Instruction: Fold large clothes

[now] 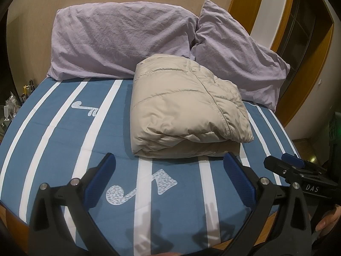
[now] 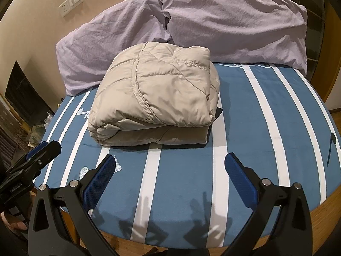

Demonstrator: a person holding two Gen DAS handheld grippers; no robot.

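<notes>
Jacket: your beige padded jacket (image 1: pixel 187 108) lies folded into a thick bundle on the bed (image 1: pixel 64 128), far end touching the lilac pillows (image 1: pixel 119 42); in the left wrist view it sits at 12 o'clock to 1 o'clock from the jaws, in the right wrist view at 11 o'clock to 12 o'clock.
Fold state: I judge the fold done or all but done; the top layer drapes over a lower layer, and a dark lining corner peeks out at the near right edge.
Risk, spring-back: the filling looks puffy and the shell slick, so the top flap could lift or slide off if you nudge it or leave it unpressed.
Risk, snagging: if you reach in with the jaws spread this wide, a tip could catch the stitched hem and drag the stack open.
Risk, pillows: pushing the bundle toward 12 o'clock would jam it into the pillows and rumple the far fold.
Left jaws: your left gripper (image 1: pixel 168 170) is spread wide, grasping nothing, touching nothing, poised above the striped sheet short of the bundle.
Right jaws: your right gripper (image 2: pixel 170 170) is likewise released and wide, empty, clear of the jacket.
Spacing: the two grippers sit side by side, apart from each other.
</notes>
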